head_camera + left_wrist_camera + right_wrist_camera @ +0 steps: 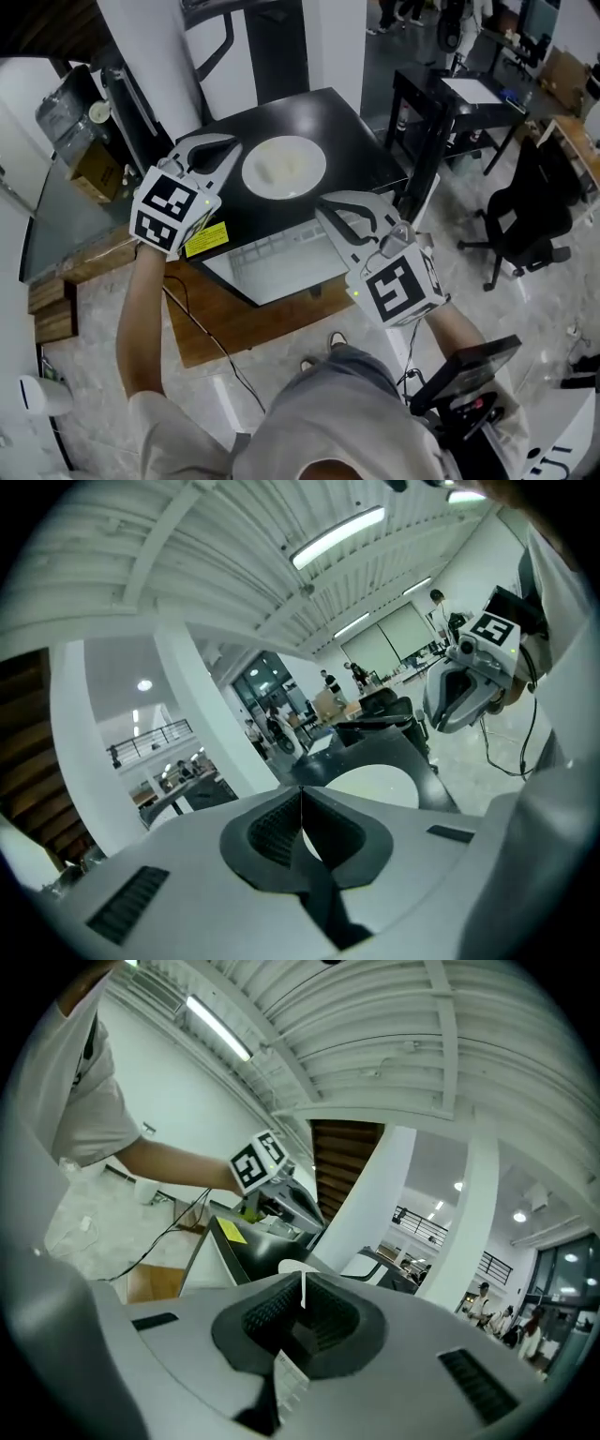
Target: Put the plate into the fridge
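Note:
A white plate [284, 167] lies flat on top of a black mini fridge [356, 155]. Below the top, the fridge front shows a pale inside with a wire shelf [277, 262], so it looks open. My left gripper [225, 150] hovers just left of the plate, its jaws shut on nothing. My right gripper [328, 202] hangs over the fridge's front right edge, a little short of the plate, also shut and empty. The left gripper view looks over shut jaws [300, 794] at the plate [375, 785]. The right gripper's jaws [302, 1283] meet in a thin line.
A yellow label [206, 239] sits at the fridge's front left. A black desk [450, 103] and an office chair [534, 206] stand to the right. A cardboard box [94, 173] is at the left. A cable [202, 328] crosses wooden boards in front of the fridge.

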Motion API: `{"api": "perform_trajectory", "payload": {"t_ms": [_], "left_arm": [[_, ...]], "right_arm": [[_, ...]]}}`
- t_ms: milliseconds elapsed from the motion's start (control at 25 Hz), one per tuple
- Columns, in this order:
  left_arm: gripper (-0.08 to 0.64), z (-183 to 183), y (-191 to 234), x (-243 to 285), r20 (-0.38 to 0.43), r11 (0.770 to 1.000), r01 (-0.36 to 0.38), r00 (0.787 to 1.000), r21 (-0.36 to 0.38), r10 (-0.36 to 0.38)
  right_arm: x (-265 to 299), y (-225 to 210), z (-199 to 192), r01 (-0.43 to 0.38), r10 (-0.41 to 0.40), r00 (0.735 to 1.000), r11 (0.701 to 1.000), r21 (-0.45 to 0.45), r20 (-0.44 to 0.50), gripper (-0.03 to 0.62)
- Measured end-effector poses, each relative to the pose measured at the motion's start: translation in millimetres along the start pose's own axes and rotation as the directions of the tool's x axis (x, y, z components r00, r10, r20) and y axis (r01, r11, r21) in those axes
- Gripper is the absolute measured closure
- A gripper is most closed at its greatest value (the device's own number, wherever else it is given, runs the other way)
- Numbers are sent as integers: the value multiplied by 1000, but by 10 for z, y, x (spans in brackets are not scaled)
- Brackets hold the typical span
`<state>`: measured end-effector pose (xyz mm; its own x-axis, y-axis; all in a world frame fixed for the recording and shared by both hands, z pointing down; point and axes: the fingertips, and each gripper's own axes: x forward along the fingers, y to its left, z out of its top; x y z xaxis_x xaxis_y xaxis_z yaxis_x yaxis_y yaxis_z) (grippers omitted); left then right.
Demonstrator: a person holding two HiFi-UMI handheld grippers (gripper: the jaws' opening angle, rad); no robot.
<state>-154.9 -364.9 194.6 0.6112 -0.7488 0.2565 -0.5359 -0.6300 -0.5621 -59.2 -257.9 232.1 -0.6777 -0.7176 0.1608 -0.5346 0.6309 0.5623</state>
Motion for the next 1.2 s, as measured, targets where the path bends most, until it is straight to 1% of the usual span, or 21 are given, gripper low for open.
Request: {"api": "perform_trajectory", "payload": {"t_ms": [80,200,240,360,480,600,720,840,880,920,1040,1200], "left_arm": [[540,-112,123,247,-73,999,38,997,-12,-39],[540,-288,209,589,-172,993,110,978,-44,-116],[540,-328,225,690,-191,990,126,972,-58,-134],[540,-461,301,961,-246,990,126,959,-60,-138],[540,-621,291,1139,-297,981,179,935,-77,-194],[540,-704,235,1221,-327,968,238,911,-82,-252],[540,-761,167,1271,-357,960,272,893,-60,-275],[540,-835,150,1336,-398,962,273,881,-10,-255],[540,-849,145,1348,-404,961,275,879,-1,-252],[540,-849,131,1355,-402,960,280,879,-1,-257],[540,-823,65,1353,-391,953,303,876,-7,-281],[540,-854,17,1357,-381,951,309,882,21,-278]], "right_arm": [[98,-34,-30,-22,22,1000,999,-32,-17,572],[240,-46,-84,-63,59,997,995,-79,-47,572],[279,-48,-105,-70,65,996,993,-99,-58,572],[369,-83,-177,-79,68,994,987,-140,-82,572],[428,-106,-233,-93,79,992,985,-147,-95,572],[449,-141,-270,-93,78,992,984,-151,-104,572],[469,-151,-308,-99,85,991,986,-137,-105,572],[490,-124,-328,-139,136,988,989,-42,-80,572],[492,-118,-334,-145,142,987,989,-24,-76,572],[489,-118,-347,-140,138,987,990,-26,-80,572],[475,-106,-398,-116,107,988,990,-85,-108,572],[465,13,-437,-133,119,985,985,-107,-127,572]]}}
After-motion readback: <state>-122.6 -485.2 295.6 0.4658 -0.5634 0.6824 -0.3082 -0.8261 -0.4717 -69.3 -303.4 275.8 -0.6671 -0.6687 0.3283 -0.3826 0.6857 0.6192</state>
